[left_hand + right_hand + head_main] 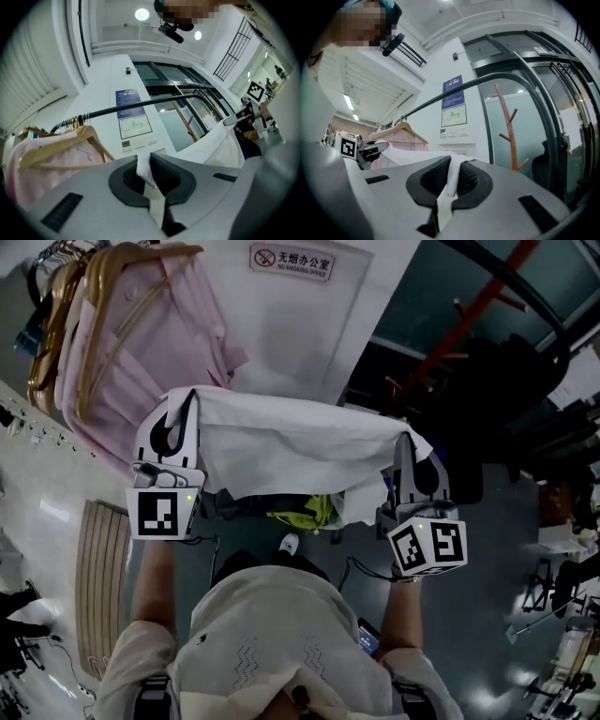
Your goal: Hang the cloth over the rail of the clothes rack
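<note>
A white cloth is stretched flat between both grippers in the head view. My left gripper is shut on its left corner; white fabric shows pinched between the dark pads. My right gripper is shut on the right corner, with cloth between its pads. The black rail of the clothes rack runs overhead in the left gripper view and crosses the right gripper view as the rail, above and beyond the cloth.
Pink garments on wooden hangers hang at the rail's left end, seen too as hangers. A wooden coat stand and a glass door lie to the right. A white wall with posters is behind the rail.
</note>
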Demonstrator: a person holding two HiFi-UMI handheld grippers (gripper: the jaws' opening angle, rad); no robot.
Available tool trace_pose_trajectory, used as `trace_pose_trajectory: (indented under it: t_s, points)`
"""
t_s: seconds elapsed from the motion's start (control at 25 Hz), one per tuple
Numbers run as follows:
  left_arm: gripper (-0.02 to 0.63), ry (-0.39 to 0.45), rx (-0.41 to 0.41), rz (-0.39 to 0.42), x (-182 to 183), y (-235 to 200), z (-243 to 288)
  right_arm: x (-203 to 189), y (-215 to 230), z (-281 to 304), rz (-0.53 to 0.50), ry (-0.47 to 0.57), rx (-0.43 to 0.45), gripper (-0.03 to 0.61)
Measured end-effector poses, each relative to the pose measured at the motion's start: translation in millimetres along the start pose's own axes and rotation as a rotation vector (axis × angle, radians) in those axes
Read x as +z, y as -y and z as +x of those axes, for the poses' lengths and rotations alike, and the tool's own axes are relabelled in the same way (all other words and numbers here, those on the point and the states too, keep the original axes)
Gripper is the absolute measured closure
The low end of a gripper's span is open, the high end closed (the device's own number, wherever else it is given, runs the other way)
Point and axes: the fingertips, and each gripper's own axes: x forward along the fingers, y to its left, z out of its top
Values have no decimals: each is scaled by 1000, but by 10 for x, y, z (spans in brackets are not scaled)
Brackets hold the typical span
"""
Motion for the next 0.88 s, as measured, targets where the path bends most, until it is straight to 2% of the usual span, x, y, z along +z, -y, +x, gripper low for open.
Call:
trace_pose_trajectory:
  t_s: [0.16,0.32,0.48,0.72,0.88]
  points:
    - [600,76,48,48,325,-71,326,381,183,287,-82,48,31,557]
    - [600,157,38,77,830,-255,510,1006,157,336,-125,155,61,557]
    - [600,289,26,206,1477,-482,741,1726,136,403,-196,266,49,557]
    - [600,438,19,396,2380,-865,1132,2856,9,530,-373,389,-7,557]
    - [600,521,12,524,2891,-1061,1374,3403,-49,679,-505,419,-48,557]
